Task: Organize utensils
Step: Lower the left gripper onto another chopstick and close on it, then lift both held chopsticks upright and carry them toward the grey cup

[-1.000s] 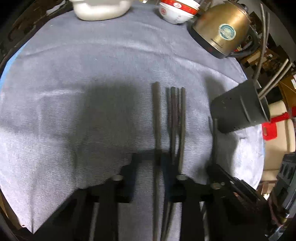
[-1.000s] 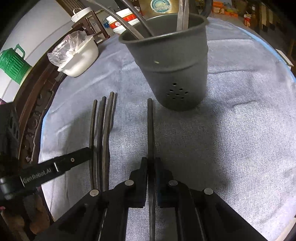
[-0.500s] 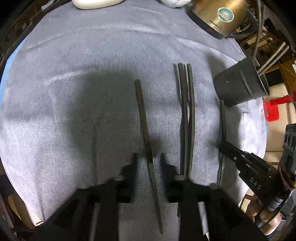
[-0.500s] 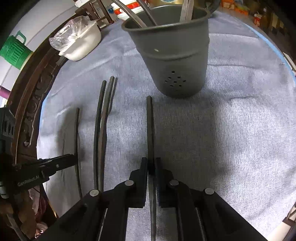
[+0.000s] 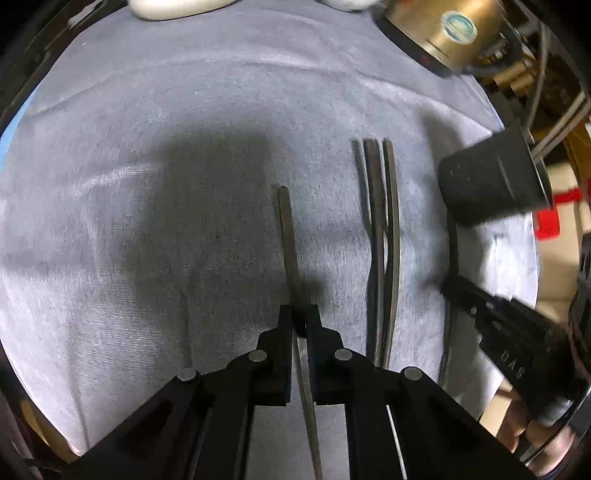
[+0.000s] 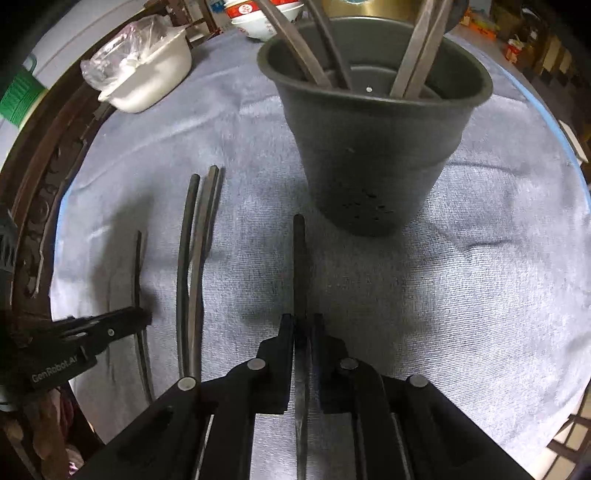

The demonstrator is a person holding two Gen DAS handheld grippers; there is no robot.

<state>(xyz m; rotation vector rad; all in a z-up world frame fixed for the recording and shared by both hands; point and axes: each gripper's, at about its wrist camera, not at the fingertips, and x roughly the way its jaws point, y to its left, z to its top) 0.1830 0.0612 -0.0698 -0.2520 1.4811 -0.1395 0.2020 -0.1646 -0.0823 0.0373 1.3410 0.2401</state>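
**Two Chopsticks Gripped, Three Left on the Cloth**

Left wrist view: your left gripper (image 5: pixel 300 318) has just been closing and now pinches a single dark chopstick (image 5: pixel 289 236) between its pads, the stick running forward over the grey tablecloth (image 5: pixel 147 184). Just to the right, a bundle of three chopsticks (image 5: pixel 384 229) lies loose on the cloth, their ends close together. Beyond them the dark utensil holder (image 5: pixel 487 181) stands near the table's right edge, blurred, with sticks already poking from its mouth. Your right gripper (image 5: pixel 448 290) reaches in from the right, a thin stick in line with its tip. A brass-coloured kettle (image 5: pixel 443 29) sits at the far edge.

Right wrist view: your right gripper (image 6: pixel 301 325) is clamped narrow on its own chopstick (image 6: pixel 299 258), whose far end points at the base of the utensil holder (image 6: pixel 373 147), close in front. Several sticks lean inside the holder. The three loose chopsticks (image 6: pixel 195 236) lie to the left, and farther left your left gripper (image 6: pixel 144 317) holds its stick. A white container (image 6: pixel 147 81) with a plastic bag sits at the far left.
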